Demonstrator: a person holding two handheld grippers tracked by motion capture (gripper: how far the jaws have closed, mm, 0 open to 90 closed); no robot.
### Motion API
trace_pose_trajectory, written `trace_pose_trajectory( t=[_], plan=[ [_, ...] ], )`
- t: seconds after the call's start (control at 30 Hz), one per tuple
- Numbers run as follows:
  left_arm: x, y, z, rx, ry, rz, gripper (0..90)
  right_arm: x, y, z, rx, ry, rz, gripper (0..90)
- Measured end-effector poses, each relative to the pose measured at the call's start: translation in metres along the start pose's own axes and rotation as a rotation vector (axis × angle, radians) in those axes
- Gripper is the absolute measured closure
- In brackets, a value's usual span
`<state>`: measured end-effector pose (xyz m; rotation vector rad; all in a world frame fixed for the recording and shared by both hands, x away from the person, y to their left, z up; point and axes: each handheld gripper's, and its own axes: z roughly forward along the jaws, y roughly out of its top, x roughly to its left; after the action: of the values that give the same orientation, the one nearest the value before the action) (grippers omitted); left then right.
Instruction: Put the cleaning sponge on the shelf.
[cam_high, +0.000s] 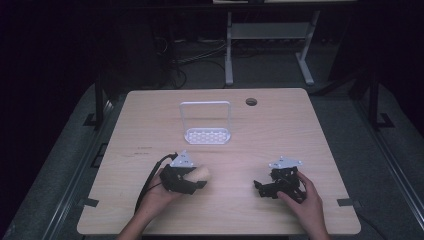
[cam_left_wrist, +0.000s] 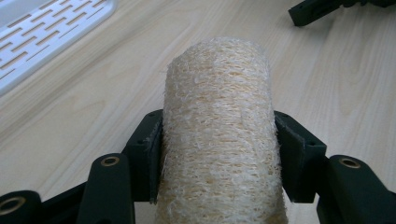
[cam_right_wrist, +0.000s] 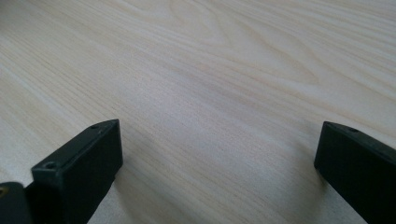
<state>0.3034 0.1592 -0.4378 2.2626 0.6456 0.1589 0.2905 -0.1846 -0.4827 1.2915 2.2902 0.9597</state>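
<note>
Squeezing a loofah (cam_left_wrist: 217, 135) in the left gripper (cam_left_wrist: 217, 154), while the right gripper (cam_right_wrist: 217, 158) sits wide open over bare table (cam_right_wrist: 210, 70).

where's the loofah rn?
The loofah is clamped between the left gripper's jaws, low over the table's near left part in the high view, nearer the person than the white rack.

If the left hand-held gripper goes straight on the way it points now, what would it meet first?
Probably the tip of the right hand-held gripper, across bare table; the loofah it holds would arrive first. Depth is unclear.
</note>
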Motion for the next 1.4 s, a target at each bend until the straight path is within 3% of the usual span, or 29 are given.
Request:
trace_pose_trajectory(
  t=[0.8,1.4],
  plan=[
    [0.022,0.020,0.001,0.001,0.028,-0.006,41.6,0.000,0.000,0.000,0.000,0.000,0.000,0.6],
    [0.042,0.039,0.012,0.004,0.044,-0.018,41.6,0.000,0.000,0.000,0.000,0.001,0.000,0.6]
  ],
)
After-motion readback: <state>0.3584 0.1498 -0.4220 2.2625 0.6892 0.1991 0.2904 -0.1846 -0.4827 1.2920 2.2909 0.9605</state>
